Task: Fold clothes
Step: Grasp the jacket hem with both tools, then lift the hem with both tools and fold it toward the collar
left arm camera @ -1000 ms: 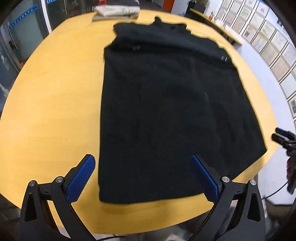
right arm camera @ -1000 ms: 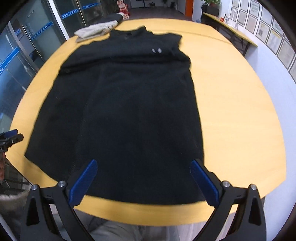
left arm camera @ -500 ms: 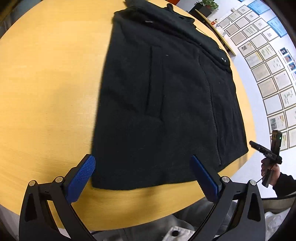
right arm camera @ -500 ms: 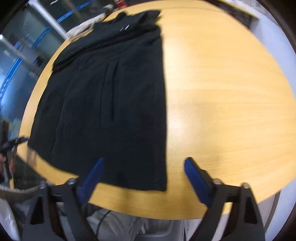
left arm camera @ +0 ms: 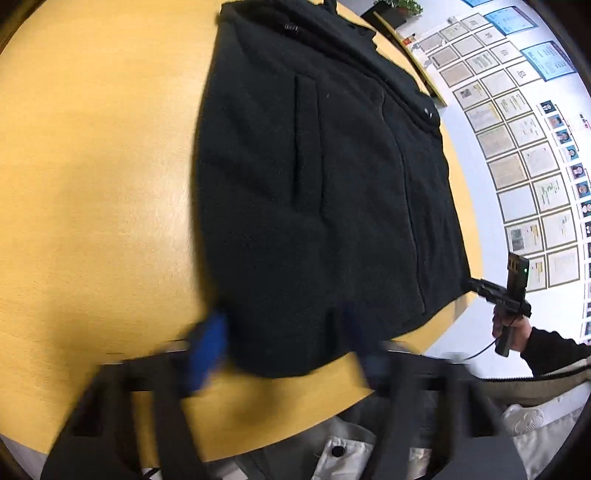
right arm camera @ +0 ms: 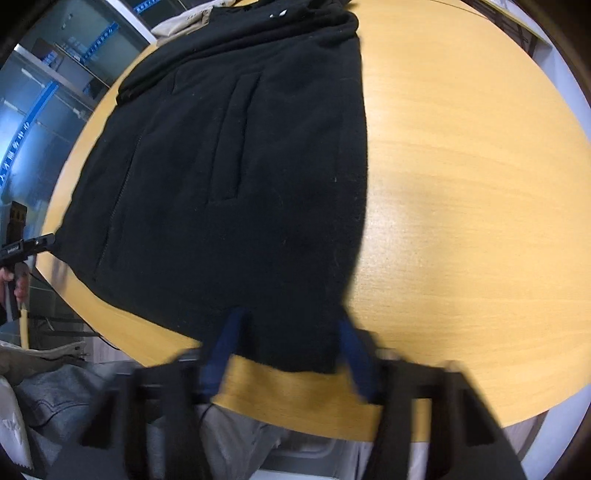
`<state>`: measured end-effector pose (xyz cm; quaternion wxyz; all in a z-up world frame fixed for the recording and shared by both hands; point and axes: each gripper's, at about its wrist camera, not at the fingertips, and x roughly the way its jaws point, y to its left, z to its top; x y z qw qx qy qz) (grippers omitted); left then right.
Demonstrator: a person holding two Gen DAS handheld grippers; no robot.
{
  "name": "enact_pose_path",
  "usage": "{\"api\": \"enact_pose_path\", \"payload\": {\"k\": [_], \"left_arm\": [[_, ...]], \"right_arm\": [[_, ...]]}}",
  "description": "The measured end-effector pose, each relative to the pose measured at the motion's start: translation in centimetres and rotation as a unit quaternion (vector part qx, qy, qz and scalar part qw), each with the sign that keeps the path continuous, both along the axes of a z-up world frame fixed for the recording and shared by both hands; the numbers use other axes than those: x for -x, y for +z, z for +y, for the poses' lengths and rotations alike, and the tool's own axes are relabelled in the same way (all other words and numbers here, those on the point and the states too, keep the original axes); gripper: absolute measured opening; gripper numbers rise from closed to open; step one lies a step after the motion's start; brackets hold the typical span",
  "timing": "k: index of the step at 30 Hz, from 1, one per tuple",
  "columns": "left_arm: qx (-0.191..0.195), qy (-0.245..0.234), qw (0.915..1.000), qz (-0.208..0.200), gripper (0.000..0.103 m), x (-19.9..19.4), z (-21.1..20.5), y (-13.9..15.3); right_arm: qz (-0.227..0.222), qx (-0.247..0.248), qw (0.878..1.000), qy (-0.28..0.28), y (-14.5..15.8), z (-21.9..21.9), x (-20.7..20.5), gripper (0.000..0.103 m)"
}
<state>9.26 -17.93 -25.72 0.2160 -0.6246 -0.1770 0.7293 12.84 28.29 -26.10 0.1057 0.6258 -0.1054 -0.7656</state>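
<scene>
A black fleece jacket lies flat on the round yellow table, collar far, hem near me. It also shows in the right wrist view. My left gripper is open, its blurred blue pads on either side of the hem's near left corner. My right gripper is open, its pads astride the hem's near right corner. Neither has closed on the cloth. The right gripper shows in the left wrist view, the left gripper in the right wrist view.
The table's near edge runs just behind the hem. A beige folded garment lies at the far side. Framed papers cover the wall on the right. Glass doors stand at the left.
Both grippers have dropped toward the hem corners and their jaws have narrowed. The left has swung toward the left corner, the right toward the right corner. The jacket has not moved.
</scene>
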Motion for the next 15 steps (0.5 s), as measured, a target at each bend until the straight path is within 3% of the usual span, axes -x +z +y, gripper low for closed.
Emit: {"api": "enact_pose_path", "payload": {"k": [6,12,15], "left_arm": [[0.025,-0.015,0.9996,-0.006,0.021,-0.9,0.2,0.4],[0.03,-0.029,0.9987,-0.03,0.018,-4.8,0.9,3.0],[0.005,-0.017,0.9996,-0.023,0.017,-5.7,1.5,6.6]], "right_arm": [[-0.016,-0.001,1.0,0.004,0.5,-1.9,0.3,0.017],[0.002,0.006,1.0,0.013,4.3,-4.0,-1.5,0.015],[0.031,0.01,0.999,0.022,7.8,-5.1,-0.9,0.014]]}}
